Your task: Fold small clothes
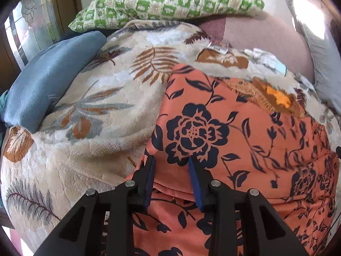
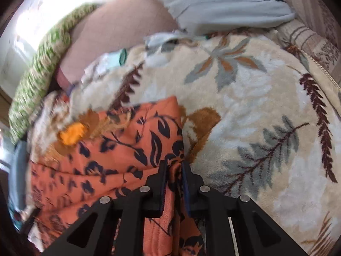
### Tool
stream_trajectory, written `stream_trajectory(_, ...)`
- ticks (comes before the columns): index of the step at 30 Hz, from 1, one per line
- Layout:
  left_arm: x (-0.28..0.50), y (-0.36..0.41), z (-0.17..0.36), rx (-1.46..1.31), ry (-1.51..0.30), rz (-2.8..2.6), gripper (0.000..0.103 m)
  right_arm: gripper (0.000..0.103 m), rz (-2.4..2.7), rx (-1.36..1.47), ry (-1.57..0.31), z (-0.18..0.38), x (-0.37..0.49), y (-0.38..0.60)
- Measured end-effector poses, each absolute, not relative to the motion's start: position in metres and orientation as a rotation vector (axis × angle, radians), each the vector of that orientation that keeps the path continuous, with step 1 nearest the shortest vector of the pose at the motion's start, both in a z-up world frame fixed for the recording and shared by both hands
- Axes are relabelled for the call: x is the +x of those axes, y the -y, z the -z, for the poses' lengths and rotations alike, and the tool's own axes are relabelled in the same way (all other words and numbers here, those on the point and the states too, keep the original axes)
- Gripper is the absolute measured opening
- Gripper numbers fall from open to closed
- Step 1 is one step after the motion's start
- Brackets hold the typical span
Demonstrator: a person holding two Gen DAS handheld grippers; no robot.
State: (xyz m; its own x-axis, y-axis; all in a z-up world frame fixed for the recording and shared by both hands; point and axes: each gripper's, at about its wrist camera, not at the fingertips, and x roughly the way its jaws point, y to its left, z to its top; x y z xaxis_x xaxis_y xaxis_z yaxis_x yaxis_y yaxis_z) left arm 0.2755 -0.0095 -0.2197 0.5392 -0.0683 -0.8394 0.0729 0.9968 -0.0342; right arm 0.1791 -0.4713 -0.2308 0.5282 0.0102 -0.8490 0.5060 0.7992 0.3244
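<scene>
Left wrist view: an orange garment (image 1: 245, 132) with dark flowers lies flat on a plush leaf-print blanket (image 1: 85, 106), its long axis running toward the right. The left gripper (image 1: 171, 162) is part spread over a fold, pads not pressing. Only this view shows a blue cushion (image 1: 42, 85).

Right wrist view, blurred: the right gripper (image 2: 173, 166) pinches the garment's (image 2: 106, 149) bunched edge.

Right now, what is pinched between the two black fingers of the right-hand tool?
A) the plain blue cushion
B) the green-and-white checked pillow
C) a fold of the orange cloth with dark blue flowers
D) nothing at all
C: in the right wrist view the right gripper has its jaws nearly together on a bunched fold of the orange cloth with dark blue flowers, which lies on the cream leaf-print fleece blanket.
</scene>
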Motion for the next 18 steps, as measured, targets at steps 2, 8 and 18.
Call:
stream_trajectory(2,0.271,0.012,0.212,-0.006,-0.960,0.112,0.034,0.015,0.352,0.558,-0.908,0.214,0.171,0.466)
stream_trajectory(8,0.266,0.030,0.210,-0.006,-0.928,0.202,0.035,0.015,0.106,0.505,-0.929,0.205,0.185,0.413)
stream_trajectory(18,0.266,0.036,0.224,0.066,-1.030,0.169,0.044,0.016,-0.050,0.339,-1.309,0.238,0.177,0.344)
